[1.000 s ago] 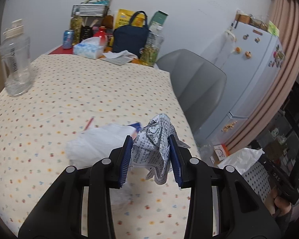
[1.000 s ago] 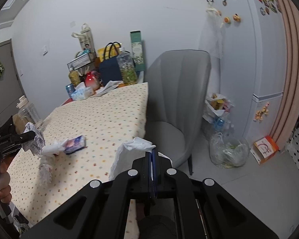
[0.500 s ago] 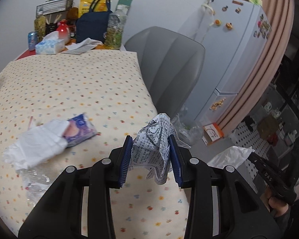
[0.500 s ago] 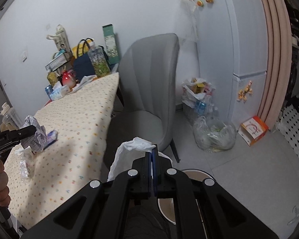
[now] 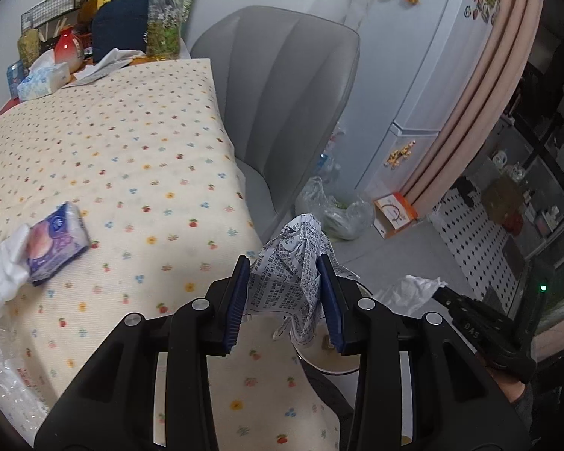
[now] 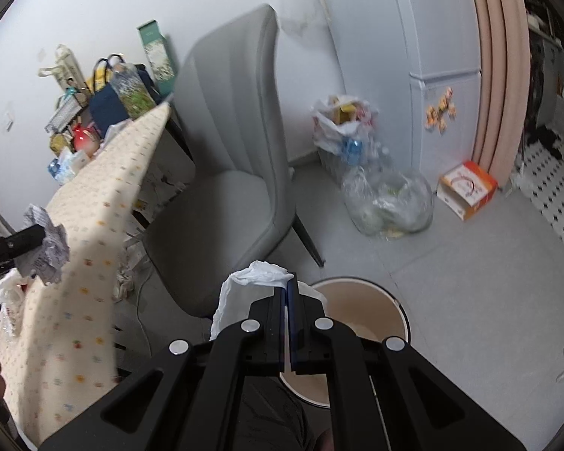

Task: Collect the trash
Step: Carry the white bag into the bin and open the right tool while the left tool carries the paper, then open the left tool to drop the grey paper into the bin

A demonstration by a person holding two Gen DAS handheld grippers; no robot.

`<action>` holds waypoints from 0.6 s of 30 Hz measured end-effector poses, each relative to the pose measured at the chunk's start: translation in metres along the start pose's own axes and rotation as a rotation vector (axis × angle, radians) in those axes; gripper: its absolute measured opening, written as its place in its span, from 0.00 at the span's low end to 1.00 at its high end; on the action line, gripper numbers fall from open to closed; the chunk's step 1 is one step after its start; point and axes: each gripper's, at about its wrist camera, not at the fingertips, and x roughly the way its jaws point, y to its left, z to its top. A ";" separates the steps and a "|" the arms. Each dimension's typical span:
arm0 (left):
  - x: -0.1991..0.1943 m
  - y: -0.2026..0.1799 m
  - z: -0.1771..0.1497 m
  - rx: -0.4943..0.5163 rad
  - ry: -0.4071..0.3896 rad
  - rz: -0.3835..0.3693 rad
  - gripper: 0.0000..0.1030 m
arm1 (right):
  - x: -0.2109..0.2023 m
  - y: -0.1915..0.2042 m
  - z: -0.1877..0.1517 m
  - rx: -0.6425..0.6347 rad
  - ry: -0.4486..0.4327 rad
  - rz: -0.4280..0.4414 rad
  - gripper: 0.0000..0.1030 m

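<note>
While it sits crumpled between the blue pads, the printed paper wad is clamped by the left gripper at the table corner, partly over the floor. Pinched flat in the right gripper, whose jaws meet with no gap, a white tissue hangs above the rim of a round beige bin on the floor. On the table lie a purple tissue pack and more white tissue. A grey chair stands beside the table.
</note>
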 end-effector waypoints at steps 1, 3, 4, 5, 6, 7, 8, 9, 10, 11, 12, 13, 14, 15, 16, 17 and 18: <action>0.004 -0.003 0.000 0.006 0.009 -0.001 0.36 | 0.007 -0.005 -0.002 0.013 0.014 -0.002 0.03; 0.012 -0.008 0.001 0.017 0.023 -0.002 0.36 | 0.020 -0.015 -0.007 0.033 0.044 -0.006 0.06; 0.015 -0.011 0.001 0.021 0.029 -0.003 0.36 | 0.027 -0.019 -0.009 0.043 0.061 -0.008 0.06; 0.020 -0.014 0.001 0.027 0.037 -0.004 0.36 | 0.037 -0.025 -0.013 0.058 0.090 -0.008 0.06; 0.023 -0.017 0.001 0.030 0.042 -0.004 0.36 | 0.043 -0.028 -0.016 0.067 0.109 -0.008 0.06; 0.026 -0.019 0.001 0.034 0.048 -0.004 0.36 | 0.051 -0.033 -0.019 0.076 0.130 -0.009 0.08; 0.030 -0.022 0.001 0.038 0.055 -0.005 0.36 | 0.056 -0.037 -0.023 0.082 0.146 -0.013 0.28; 0.032 -0.023 0.001 0.042 0.059 -0.006 0.36 | 0.063 -0.043 -0.028 0.101 0.167 -0.014 0.44; 0.035 -0.026 0.001 0.047 0.064 -0.007 0.36 | 0.066 -0.048 -0.032 0.124 0.174 -0.007 0.58; 0.038 -0.030 0.001 0.054 0.071 -0.008 0.36 | 0.068 -0.053 -0.035 0.142 0.176 0.003 0.56; 0.041 -0.031 0.002 0.059 0.076 -0.009 0.36 | 0.070 -0.057 -0.039 0.150 0.187 -0.001 0.56; 0.043 -0.033 0.002 0.063 0.082 -0.012 0.36 | 0.071 -0.061 -0.042 0.154 0.193 -0.006 0.55; 0.046 -0.036 0.002 0.067 0.086 -0.013 0.36 | 0.071 -0.064 -0.043 0.162 0.196 -0.010 0.55; 0.049 -0.040 0.001 0.073 0.093 -0.017 0.36 | 0.070 -0.068 -0.044 0.173 0.199 -0.013 0.55; 0.052 -0.044 0.001 0.079 0.099 -0.021 0.36 | 0.069 -0.071 -0.045 0.178 0.198 -0.016 0.55; 0.056 -0.048 0.000 0.085 0.106 -0.027 0.36 | 0.065 -0.074 -0.045 0.179 0.192 -0.024 0.55; 0.058 -0.052 0.000 0.091 0.112 -0.032 0.36 | 0.062 -0.077 -0.045 0.180 0.188 -0.029 0.55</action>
